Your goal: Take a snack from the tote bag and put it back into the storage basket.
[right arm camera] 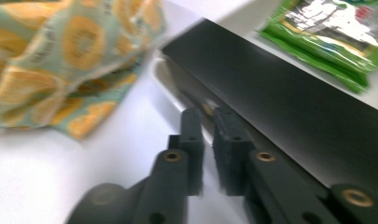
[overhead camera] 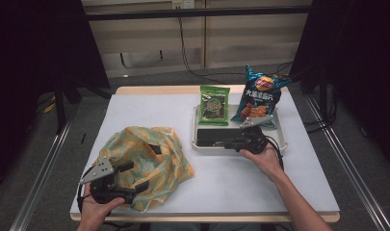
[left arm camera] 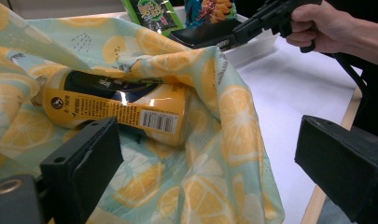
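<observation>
Left gripper [left arm camera: 205,158] fingers open at the lemon-print bag [overhead camera: 144,163]; right gripper [right arm camera: 206,128] fingers clamp the black packet [right arm camera: 289,102] edge in the tray [overhead camera: 279,144].

This looks like a lab or recording rig, not a home. A white worktop [overhead camera: 149,103] stands between dark curtains [overhead camera: 33,43], with loose cables [overhead camera: 192,67] and metal floor rails [overhead camera: 45,159] around it.

Printed matter on the packets and the bottle

Large white Chinese characters are seen on the blue crisp bag [overhead camera: 260,96], too small to be read with certainty. A barcode and fine print are carried on the yellow bottle [left arm camera: 121,109] inside the lemon-print bag [left arm camera: 224,107], illegible. Lettering on the green packet [overhead camera: 214,106] cannot be made out.
</observation>
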A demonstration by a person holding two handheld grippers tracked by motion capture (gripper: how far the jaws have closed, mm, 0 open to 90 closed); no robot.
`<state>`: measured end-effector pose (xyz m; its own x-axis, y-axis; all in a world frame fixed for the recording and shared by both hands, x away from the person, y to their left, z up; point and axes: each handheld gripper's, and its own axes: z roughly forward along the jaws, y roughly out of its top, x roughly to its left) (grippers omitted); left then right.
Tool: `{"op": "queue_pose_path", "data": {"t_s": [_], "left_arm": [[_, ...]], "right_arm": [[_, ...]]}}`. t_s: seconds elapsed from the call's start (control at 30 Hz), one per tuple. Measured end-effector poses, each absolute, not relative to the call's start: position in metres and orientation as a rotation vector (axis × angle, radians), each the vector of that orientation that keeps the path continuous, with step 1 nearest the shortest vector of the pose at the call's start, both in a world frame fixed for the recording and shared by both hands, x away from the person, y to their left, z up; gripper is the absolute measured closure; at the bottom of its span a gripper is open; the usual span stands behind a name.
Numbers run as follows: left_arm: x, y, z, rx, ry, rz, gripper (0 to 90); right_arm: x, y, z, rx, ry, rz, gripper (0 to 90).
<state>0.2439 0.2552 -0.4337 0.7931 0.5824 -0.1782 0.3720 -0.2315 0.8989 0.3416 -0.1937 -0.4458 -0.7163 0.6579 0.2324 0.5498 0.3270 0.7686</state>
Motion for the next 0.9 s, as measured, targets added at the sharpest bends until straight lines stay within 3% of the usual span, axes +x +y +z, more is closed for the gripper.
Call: {"op": "queue_pose_path", "data": {"t_s": [0.23,0.53,0.9], "left_arm": [[0.243,0.253,-0.434,1.862,0.695,0.224,15.0],[0.244,0.248,-0.437,1.874,0.651,0.176,34.0],[0.245,0.238,-0.438,1.911,0.637,0.149,40.2]], "right_arm": [[0.331,-0.172,-0.439,1.046,2.484,1.4,68.3],[0.32,-0.141,-0.431,0.979,2.482,1.442,49.3],[0.322,-0.106,-0.425,0.926,2.478,1.5,42.2]]}}
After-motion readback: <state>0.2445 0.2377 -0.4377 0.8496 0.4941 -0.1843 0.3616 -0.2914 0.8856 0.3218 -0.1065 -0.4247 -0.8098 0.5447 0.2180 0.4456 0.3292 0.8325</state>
